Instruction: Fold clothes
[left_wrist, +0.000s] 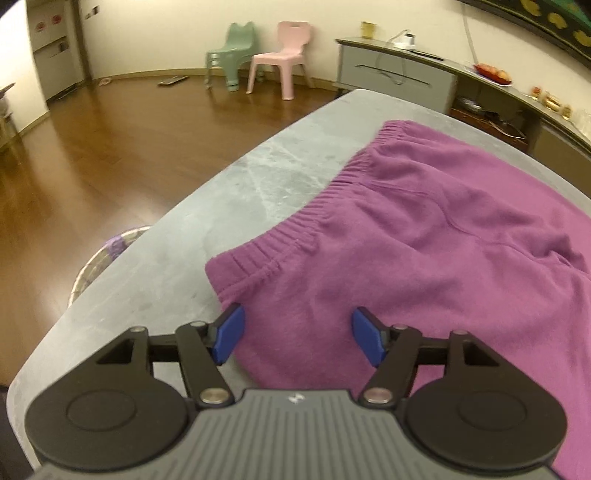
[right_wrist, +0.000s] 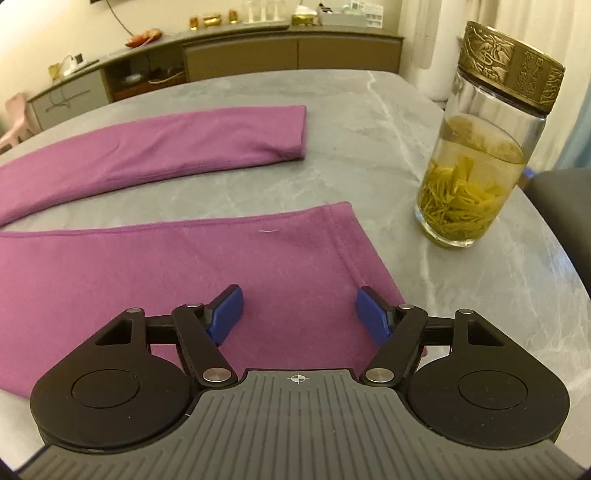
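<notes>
As things lie, pants (left_wrist: 424, 236) are spread flat on the table (left_wrist: 236, 177), legs (right_wrist: 155, 155) apart, no fold visible. Left gripper (left_wrist: 297, 338) is spread wide by the waistband, right gripper (right_wrist: 299, 312) likewise over the near cuff; neither grips anything. Folding all remains.

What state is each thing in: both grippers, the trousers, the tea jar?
Left gripper: open, over the waistband end.
Right gripper: open, over the near leg's hem.
Purple trousers: spread flat on the table, legs apart, unfolded.
Tea jar: upright, lid on, partly full.
</notes>
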